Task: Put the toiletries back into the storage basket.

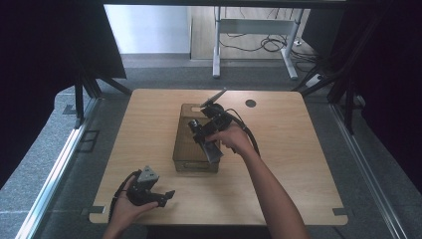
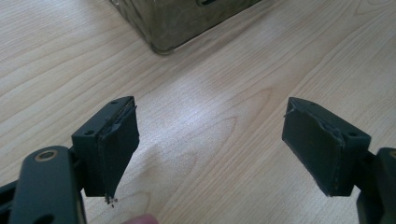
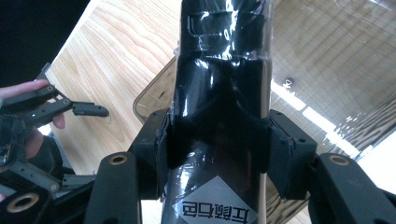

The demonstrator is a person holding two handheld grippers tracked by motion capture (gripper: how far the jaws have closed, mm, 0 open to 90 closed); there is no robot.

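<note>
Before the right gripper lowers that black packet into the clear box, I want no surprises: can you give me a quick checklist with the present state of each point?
1. Right gripper shut on the black packet, a pad on each side: ok.
2. Packet over the clear box, not the bare table: ok.
3. Box open at the top: ok, the high view shows no lid.
4. Room inside the box: cannot tell, the packet and hand hide much of it.
5. Left gripper open, holding nothing, near the table's front edge, apart from the box: ok.
</note>
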